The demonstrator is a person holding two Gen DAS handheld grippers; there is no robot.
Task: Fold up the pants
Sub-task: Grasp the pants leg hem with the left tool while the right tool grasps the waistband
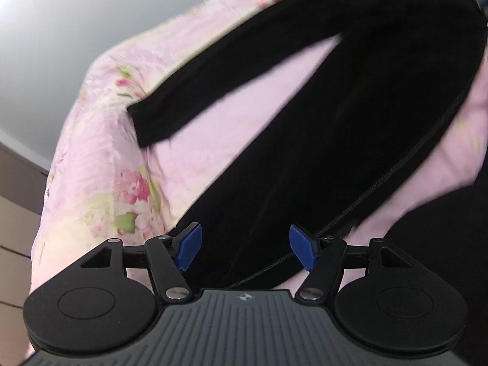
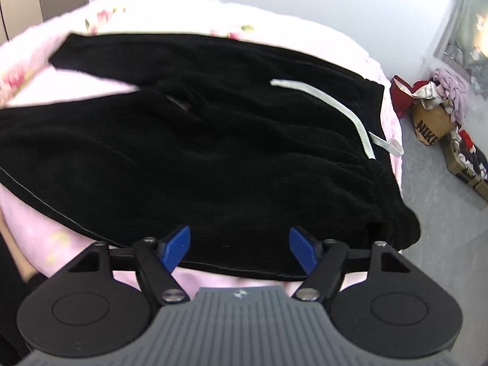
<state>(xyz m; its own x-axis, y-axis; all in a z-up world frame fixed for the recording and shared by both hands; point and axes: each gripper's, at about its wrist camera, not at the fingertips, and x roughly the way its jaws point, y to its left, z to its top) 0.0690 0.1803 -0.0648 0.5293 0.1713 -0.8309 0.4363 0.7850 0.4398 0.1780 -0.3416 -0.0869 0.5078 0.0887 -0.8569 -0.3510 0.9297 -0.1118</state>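
Black pants (image 2: 213, 152) lie spread flat on a pink floral bed (image 2: 100, 15), legs splayed apart, with a white drawstring (image 2: 335, 103) at the waistband on the right. In the left wrist view the pants (image 1: 335, 122) run away from me, one leg end (image 1: 152, 122) reaching the bed's left edge. My left gripper (image 1: 245, 248) is open and empty over the near leg. My right gripper (image 2: 239, 248) is open and empty over the near edge of the pants by the waist.
The pink bedcover (image 1: 100, 167) drops off at its left edge toward grey floor and a cabinet (image 1: 18, 164). Right of the bed, a Nike box (image 2: 430, 125) with piled clothes and other clutter sits on the grey floor (image 2: 442, 228).
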